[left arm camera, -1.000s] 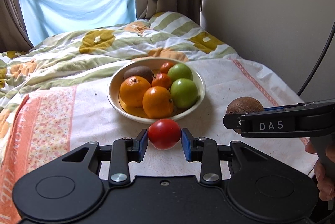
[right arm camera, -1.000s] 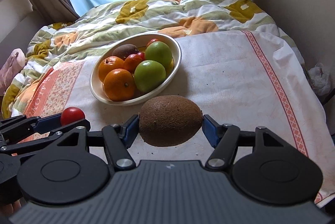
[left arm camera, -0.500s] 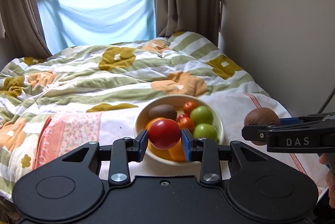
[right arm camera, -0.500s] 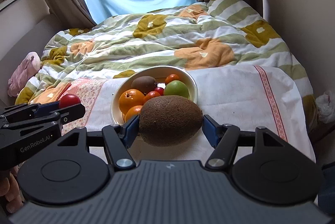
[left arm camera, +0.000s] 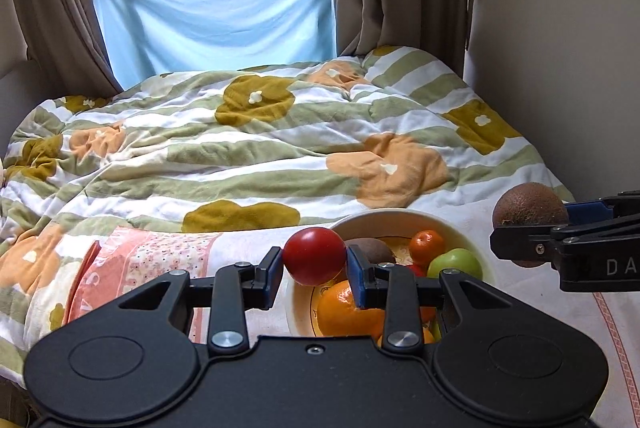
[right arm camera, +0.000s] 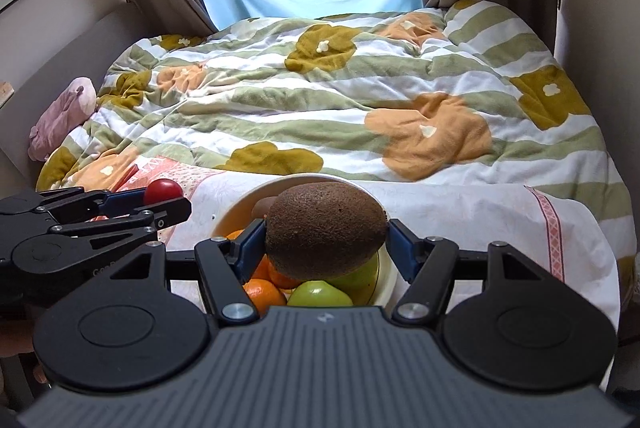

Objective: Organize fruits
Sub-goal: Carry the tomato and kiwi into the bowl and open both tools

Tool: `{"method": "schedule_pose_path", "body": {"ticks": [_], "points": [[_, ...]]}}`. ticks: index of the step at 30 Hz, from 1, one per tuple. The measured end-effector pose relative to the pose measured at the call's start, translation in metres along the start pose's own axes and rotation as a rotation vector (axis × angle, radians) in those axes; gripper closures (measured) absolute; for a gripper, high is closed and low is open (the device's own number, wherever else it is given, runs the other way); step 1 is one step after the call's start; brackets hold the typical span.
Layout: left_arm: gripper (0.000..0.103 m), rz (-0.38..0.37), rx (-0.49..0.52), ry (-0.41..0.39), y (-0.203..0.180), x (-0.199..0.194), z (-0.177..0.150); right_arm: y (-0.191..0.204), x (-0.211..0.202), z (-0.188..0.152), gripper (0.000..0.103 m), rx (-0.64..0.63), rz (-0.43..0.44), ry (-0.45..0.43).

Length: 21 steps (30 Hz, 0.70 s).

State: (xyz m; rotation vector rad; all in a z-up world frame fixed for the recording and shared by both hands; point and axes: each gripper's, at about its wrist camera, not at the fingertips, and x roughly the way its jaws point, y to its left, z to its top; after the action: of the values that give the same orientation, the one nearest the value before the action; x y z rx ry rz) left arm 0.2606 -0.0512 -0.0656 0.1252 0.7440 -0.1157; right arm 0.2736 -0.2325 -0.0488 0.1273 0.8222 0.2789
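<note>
Two fruits are in the air right now, one per gripper. The left gripper (left arm camera: pixel 315 270) is clamped down on a small red tomato (left arm camera: pixel 314 255), pads pressing its sides at about the widest part. My guess is it's smooth, light and squishy-skinned, so a gentle squeeze across the middle is the way, any harder and it could split or pop out. The right gripper (right arm camera: pixel 326 242) has its jaws set roughly halfway and closed on a brown kiwi (right arm camera: pixel 325 229), held end to end along the long axis. Fuzzy skin probably gives decent friction and it looks firm enough, though gripping across the shorter belly would likely be steadier.

Just past both sits the cream bowl (right arm camera: pixel 387 278) on the white cloth (right arm camera: pixel 480 212) spread over the bed, already loaded with oranges (left arm camera: pixel 344 308), green apples (right arm camera: pixel 318 294) and another kiwi (left arm camera: pixel 370 251). It's crowded, so I'd set these down softly into gaps, not drop them. Beyond that, the flowery quilt (left arm camera: pixel 260 148) and the window.
</note>
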Motion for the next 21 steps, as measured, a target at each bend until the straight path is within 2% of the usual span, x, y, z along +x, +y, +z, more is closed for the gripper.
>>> {"method": "schedule_pose_path", "body": {"ticks": [7, 13, 15, 16, 17, 19, 21], "points": [[0.065, 0.012, 0.0, 0.07, 0.003, 0.043, 0.001, -0.006, 0.037, 0.017, 0.023, -0.02, 0.022, 0.037], [0.065, -0.002, -0.006, 0.11, 0.003, 0.059, -0.001, -0.011, 0.055, 0.021, 0.023, -0.023, 0.029, 0.059], [0.048, -0.002, -0.003, 0.115, 0.002, 0.061, -0.001, -0.012, 0.057, 0.022, 0.023, -0.022, 0.029, 0.062], [0.023, 0.001, -0.005, 0.115, 0.002, 0.061, 0.0, -0.012, 0.058, 0.023, 0.023, -0.021, 0.029, 0.063], [0.009, 0.004, -0.007, 0.103, 0.002, 0.058, 0.0, -0.012, 0.059, 0.024, 0.023, -0.02, 0.03, 0.064], [0.009, 0.006, -0.002, 0.074, 0.003, 0.05, 0.0, -0.012, 0.06, 0.026, 0.023, -0.021, 0.028, 0.063], [0.009, 0.009, 0.002, 0.077, 0.004, 0.045, -0.001, -0.011, 0.059, 0.027, 0.023, -0.025, 0.026, 0.06]]}}
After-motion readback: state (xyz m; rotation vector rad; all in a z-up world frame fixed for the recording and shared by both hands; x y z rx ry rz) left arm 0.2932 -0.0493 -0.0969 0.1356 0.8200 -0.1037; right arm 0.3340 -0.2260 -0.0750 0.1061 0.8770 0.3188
